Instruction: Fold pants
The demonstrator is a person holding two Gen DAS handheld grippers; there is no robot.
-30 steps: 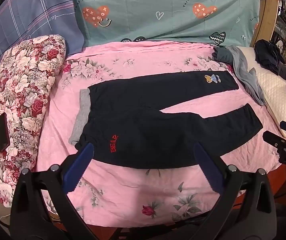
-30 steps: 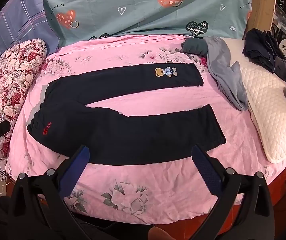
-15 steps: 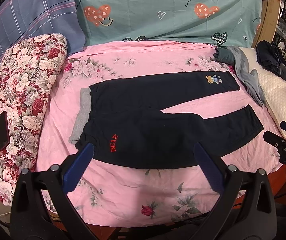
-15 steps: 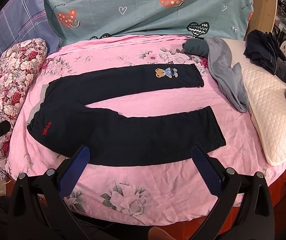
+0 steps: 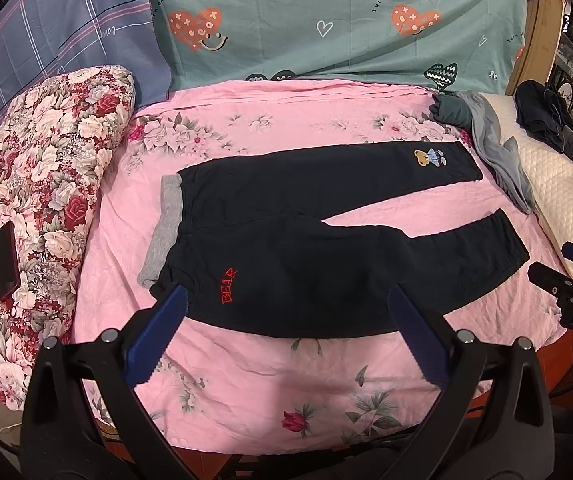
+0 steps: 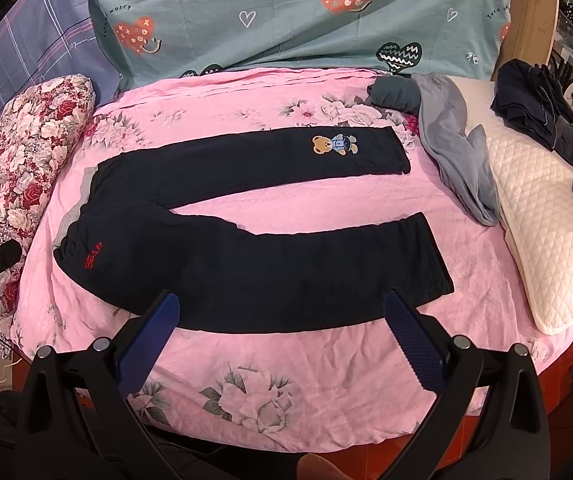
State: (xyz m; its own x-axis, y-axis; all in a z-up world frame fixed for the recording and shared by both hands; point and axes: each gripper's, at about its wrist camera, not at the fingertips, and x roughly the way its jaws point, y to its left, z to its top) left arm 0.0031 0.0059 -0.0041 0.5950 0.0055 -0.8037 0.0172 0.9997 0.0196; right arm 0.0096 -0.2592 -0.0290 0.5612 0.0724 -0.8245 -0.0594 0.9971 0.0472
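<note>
Dark navy pants (image 5: 310, 248) (image 6: 254, 256) lie flat on the pink floral bedspread, legs spread apart toward the right. The grey waistband (image 5: 164, 224) is at the left, red "BEAR" lettering (image 5: 228, 285) sits on the near hip, and a bear patch (image 6: 334, 145) marks the far leg. My left gripper (image 5: 286, 324) hovers open above the near edge of the pants by the waist. Above the near leg's lower edge, my right gripper (image 6: 282, 328) is open too. Neither holds anything.
A floral pillow (image 5: 42, 184) with a dark phone (image 5: 4, 260) on it lies at the left. Grey garments (image 6: 450, 148) and a cream quilted pillow (image 6: 538, 216) with dark clothes (image 6: 534, 104) lie at the right. A teal heart-print sheet (image 5: 326, 20) hangs behind.
Both views have shifted very slightly; the pants lie as before and both grippers stay open.
</note>
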